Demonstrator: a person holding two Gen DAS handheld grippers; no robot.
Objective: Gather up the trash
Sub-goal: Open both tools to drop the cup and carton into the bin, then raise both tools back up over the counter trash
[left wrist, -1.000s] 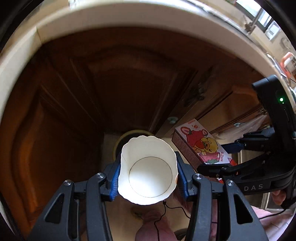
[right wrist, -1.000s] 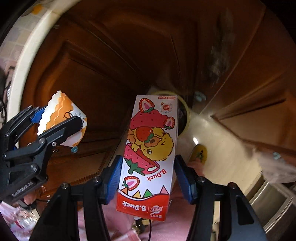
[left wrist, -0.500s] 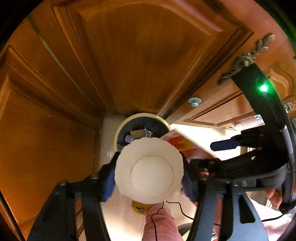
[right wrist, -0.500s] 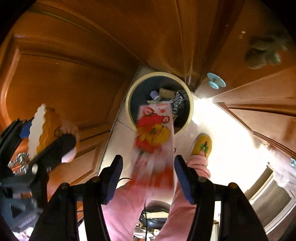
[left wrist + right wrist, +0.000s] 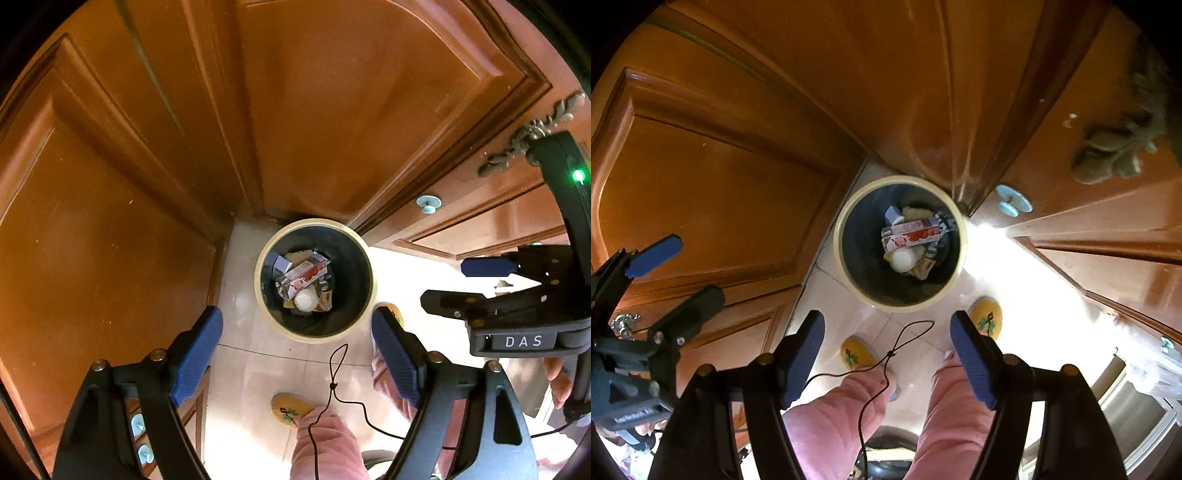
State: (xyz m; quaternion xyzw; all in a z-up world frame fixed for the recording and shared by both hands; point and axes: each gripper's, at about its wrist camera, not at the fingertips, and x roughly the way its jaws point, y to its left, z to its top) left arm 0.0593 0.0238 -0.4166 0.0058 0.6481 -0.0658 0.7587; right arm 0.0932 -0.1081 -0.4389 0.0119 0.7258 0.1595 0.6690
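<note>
- Trash lies at the bottom of the round bin (image 5: 267, 325): a red-and-white carton (image 5: 303, 274) across the top of the heap, and a white paper cup (image 5: 305, 300) just below it, touching it.
- Handling, as a judgement: both pieces look light and thin-walled; the cup would crush under a hard pinch and is best taken across its rim or sides, the carton across its 2 narrow faces, where it is stiffest.
- Other scraps sit under and beside these 2: a small pale box (image 5: 893, 215), something tan and crumpled, and dark wrappers too small to identify.
- The bin has a cream rim and a dark inside, and stands on the pale tiled floor (image 5: 255, 369) in the corner where the wooden cabinet doors (image 5: 332, 110) meet.
- The left hand-held gripper (image 5: 297, 354) hangs above the bin with its blue pads spread wide and nothing between them.
- The right hand-held gripper (image 5: 887, 354) is likewise spread wide and empty, just beside the left one.
- Below both are the person's pink trouser legs, yellow slippers (image 5: 986, 318) and a thin black cable (image 5: 334, 373).
- Judged from the bin's contents, this drop looks done; more trash would have to be fetched from elsewhere.
</note>
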